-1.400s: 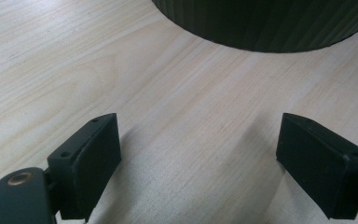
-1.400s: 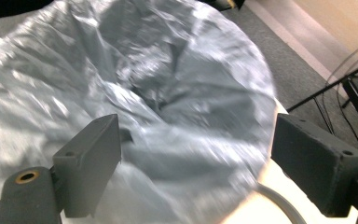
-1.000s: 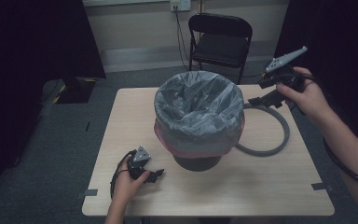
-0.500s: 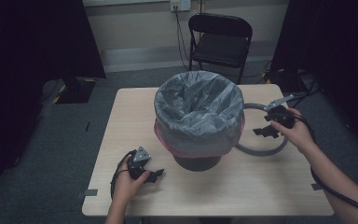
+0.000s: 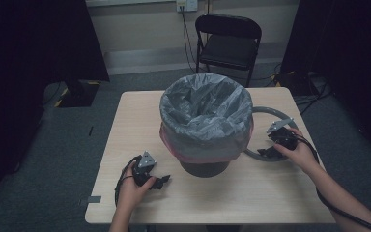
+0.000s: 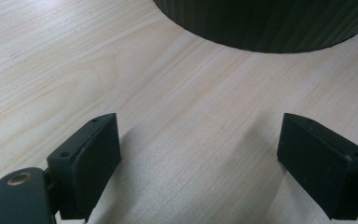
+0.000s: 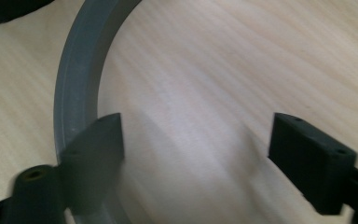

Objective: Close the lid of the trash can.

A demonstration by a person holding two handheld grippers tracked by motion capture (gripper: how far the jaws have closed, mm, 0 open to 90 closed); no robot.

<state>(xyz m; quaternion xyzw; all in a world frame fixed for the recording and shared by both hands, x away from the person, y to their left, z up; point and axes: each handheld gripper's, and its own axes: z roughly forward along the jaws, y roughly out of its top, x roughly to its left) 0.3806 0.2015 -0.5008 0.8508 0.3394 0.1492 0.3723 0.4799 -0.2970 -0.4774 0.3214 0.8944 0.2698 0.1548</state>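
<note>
The right gripper is sitting much lower than a second ago: then it was hanging in the air beside the bin, and now it is down at the table, right on the near arc of the grey ring. Its jaws have just been closing a little, yet they are standing wide apart; in the right gripper view one black pad is lying over the ring's band and the other is standing clear over bare wood, so nothing is pinched yet. That is reading as the start of a pickup of the ring, probably to seat it over the bag's rim.

The left gripper is resting where it was, on the table in front of the bin's dark base, jaws gaping and empty.

Counting from largest down: one table, one folding chair behind it, one bin lined with one grey bag, one ring lying flat to the bin's right with part of it hidden behind the bin, and two grippers, one in each hand.
</note>
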